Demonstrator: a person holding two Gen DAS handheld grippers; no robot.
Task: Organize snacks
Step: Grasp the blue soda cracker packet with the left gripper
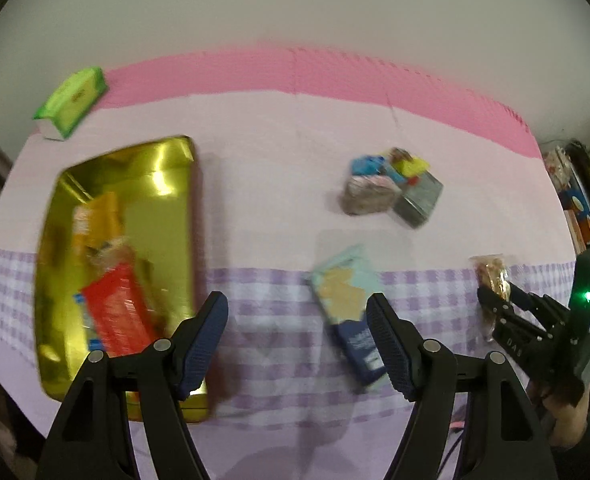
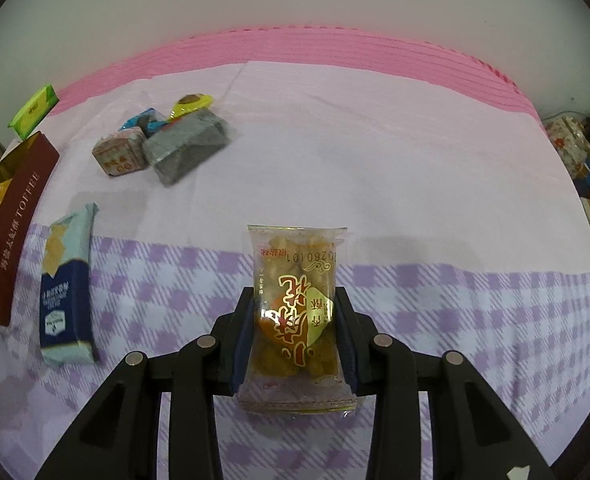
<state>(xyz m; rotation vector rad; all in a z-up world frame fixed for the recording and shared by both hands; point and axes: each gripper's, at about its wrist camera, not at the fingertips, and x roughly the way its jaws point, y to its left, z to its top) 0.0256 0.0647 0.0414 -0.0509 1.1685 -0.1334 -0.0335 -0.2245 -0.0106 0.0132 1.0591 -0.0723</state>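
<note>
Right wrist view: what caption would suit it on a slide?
Right gripper clamps a clear snack packet above the checked tablecloth.

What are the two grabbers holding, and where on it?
The right gripper pinches the clear snack packet by its two long sides, around the middle. The left gripper is open, holding nothing.

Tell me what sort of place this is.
Probably a home room: a table under a lilac checked cotton tablecloth, loose wrapped snacks beside a gold rectangular toffee tin, and cluttered shelves of boxes alongside.

Clear snack packet upright; gold tin holds snacks.
</note>
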